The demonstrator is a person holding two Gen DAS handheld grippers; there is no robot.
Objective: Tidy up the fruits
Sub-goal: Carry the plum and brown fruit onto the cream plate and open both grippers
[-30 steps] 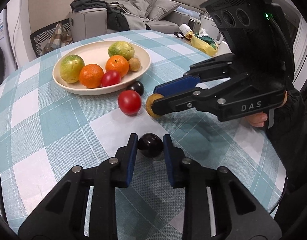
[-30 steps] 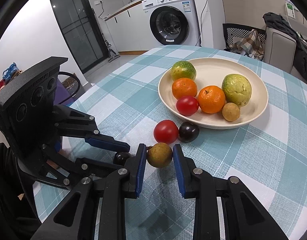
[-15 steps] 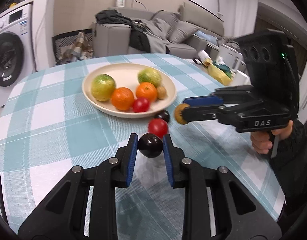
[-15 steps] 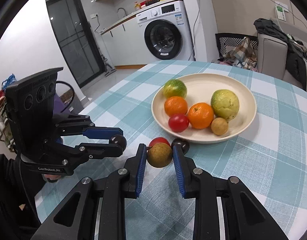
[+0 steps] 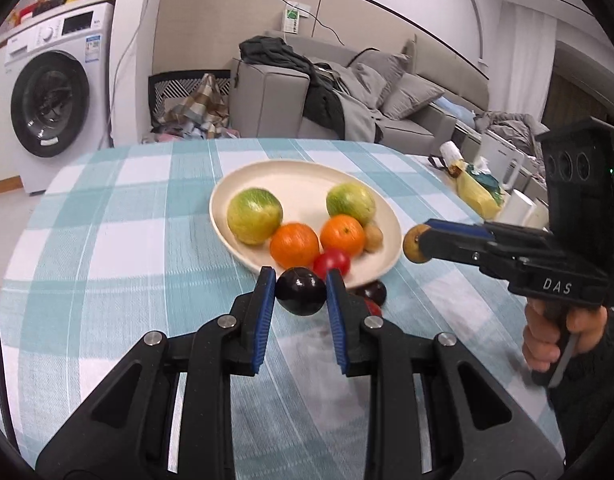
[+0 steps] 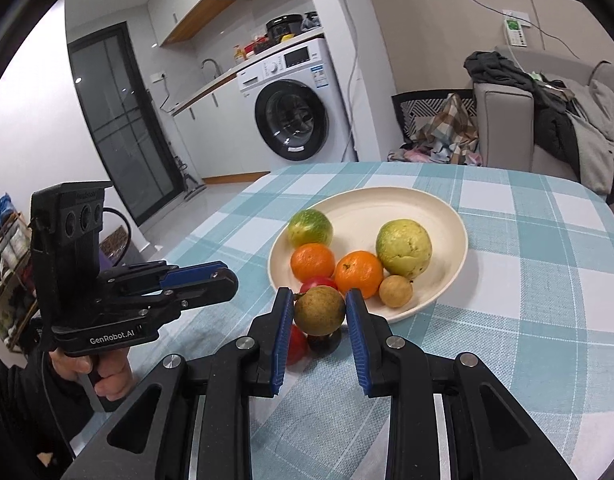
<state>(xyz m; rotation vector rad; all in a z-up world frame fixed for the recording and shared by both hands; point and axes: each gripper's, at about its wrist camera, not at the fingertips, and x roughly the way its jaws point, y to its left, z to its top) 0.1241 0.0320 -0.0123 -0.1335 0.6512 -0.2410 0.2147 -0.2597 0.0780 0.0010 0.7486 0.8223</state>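
My left gripper is shut on a dark plum, held above the checked tablecloth just short of the cream plate. My right gripper is shut on a brown round fruit, also raised near the plate's front rim. The plate holds two green fruits, two oranges, a red tomato and a small brown fruit. On the cloth in front of the plate lie another dark plum and a red tomato, both partly hidden by fingers.
A yellow bag and white mugs sit at the table's right edge. Beyond the table stand a washing machine and a grey sofa with clothes on it. A hand grips each tool.
Both grippers have risen off the cloth with their fruits and come closer to the plate. The views have tilted up, showing more of the room.
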